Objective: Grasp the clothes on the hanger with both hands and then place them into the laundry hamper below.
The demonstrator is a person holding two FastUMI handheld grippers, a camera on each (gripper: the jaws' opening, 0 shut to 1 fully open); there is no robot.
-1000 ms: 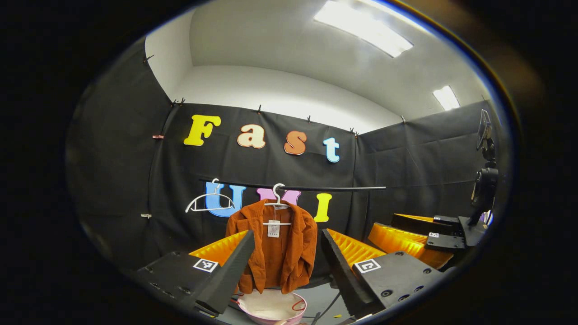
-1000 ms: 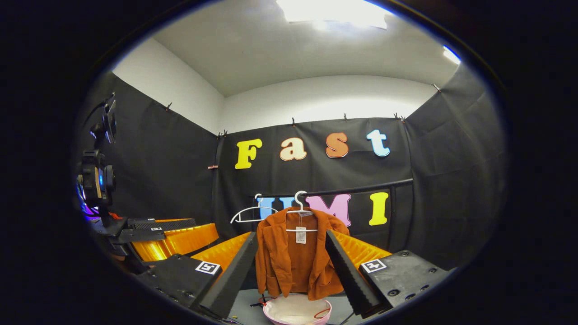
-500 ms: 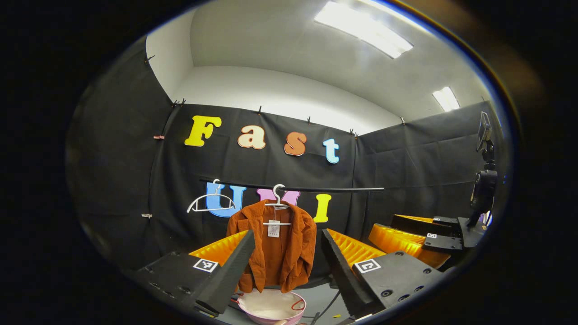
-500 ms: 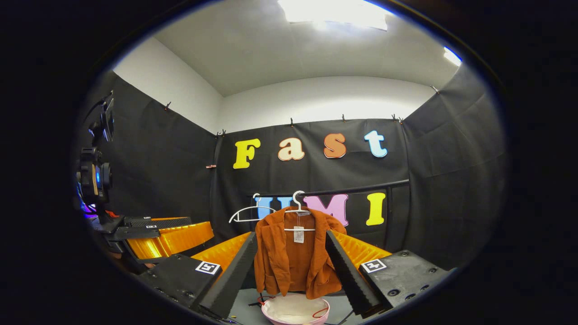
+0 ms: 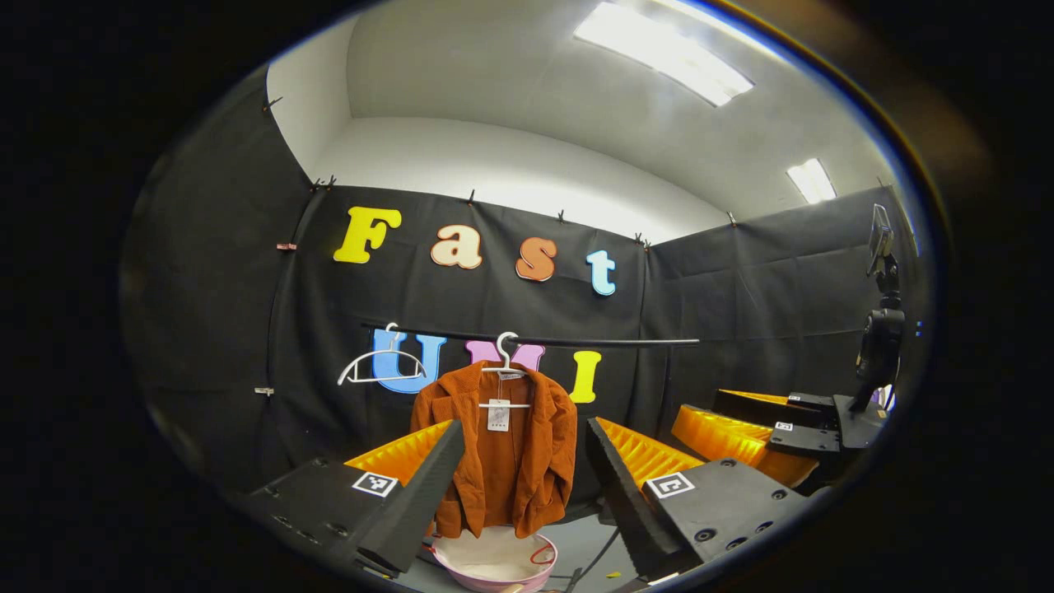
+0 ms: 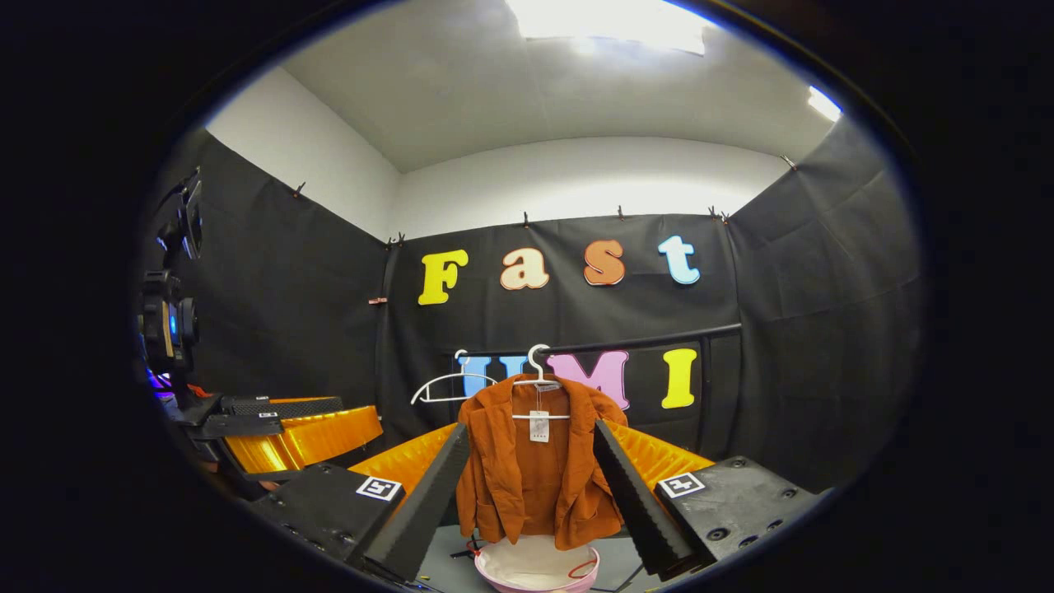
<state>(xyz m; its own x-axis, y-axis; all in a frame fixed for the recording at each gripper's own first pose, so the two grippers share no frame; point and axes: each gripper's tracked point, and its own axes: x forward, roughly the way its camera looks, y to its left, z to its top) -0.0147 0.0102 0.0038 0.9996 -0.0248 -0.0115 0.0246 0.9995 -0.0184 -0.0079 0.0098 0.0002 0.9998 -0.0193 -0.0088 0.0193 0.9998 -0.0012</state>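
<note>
Black cloth walls, a white ceiling with lamps.
My left gripper (image 5: 517, 494) and right gripper (image 6: 533, 494) stand wide, facing the orange jacket (image 5: 498, 449) hung over the pink hamper (image 5: 494, 560).

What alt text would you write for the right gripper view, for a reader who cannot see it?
An orange jacket hangs on a white hanger from a black rail, framed between the open right gripper. A pink hamper sits below; an empty hanger hangs beside it.

Ceiling panels (image 5: 663, 51) (image 6: 609, 16) glare white — the booth below stays dim. Sharp centre. Fisheye bends the edges.
</note>
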